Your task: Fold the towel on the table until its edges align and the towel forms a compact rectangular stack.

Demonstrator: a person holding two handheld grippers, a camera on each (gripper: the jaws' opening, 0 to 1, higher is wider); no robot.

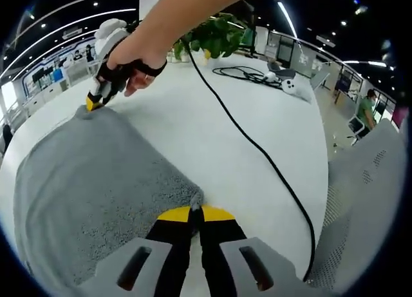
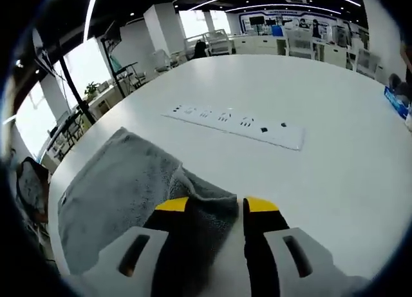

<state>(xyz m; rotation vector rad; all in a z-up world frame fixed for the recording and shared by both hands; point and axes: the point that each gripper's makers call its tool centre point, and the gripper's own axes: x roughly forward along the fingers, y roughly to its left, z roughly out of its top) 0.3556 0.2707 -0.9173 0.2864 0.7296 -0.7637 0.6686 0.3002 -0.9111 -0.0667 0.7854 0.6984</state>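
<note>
- Left gripper view, right up close: the left gripper (image 1: 196, 212) has its yellow-tipped jaws pressed together on a corner of the grey towel (image 1: 90, 181), a small tuft of cloth poking up between the tips.
- From there the towel spreads away to the left across the white table (image 1: 212, 129), lying mostly flat with a soft raised edge.
- At the towel's far corner the right gripper (image 1: 95, 102) is in, gripped by a person's hand (image 1: 132, 58), and its yellow tip is down on the cloth; from this angle I cannot tell how its jaws stand.
- A black cable (image 1: 257, 155) runs beside the towel, curving across the table from the hand toward the near edge.
- Further back, a coil of cable, a white controller (image 1: 290, 86) and a green potted plant (image 1: 215, 36) sit near the far rim.
- Off to the right, past the table, a person in green (image 1: 367, 110) sits in the office.
- Over to the right gripper view: the right gripper (image 2: 215, 210) has its jaws parted with a fold of towel (image 2: 122, 187) between them; the cloth bunches up at the tips, and I cannot tell whether the pads actually bite it.
- The towel trails off to the left, near the table edge.
- Beyond it, well apart, a long white power strip (image 2: 235, 124) lies flat on the table (image 2: 335, 168).
- Desks and chairs fill the far background.
</note>
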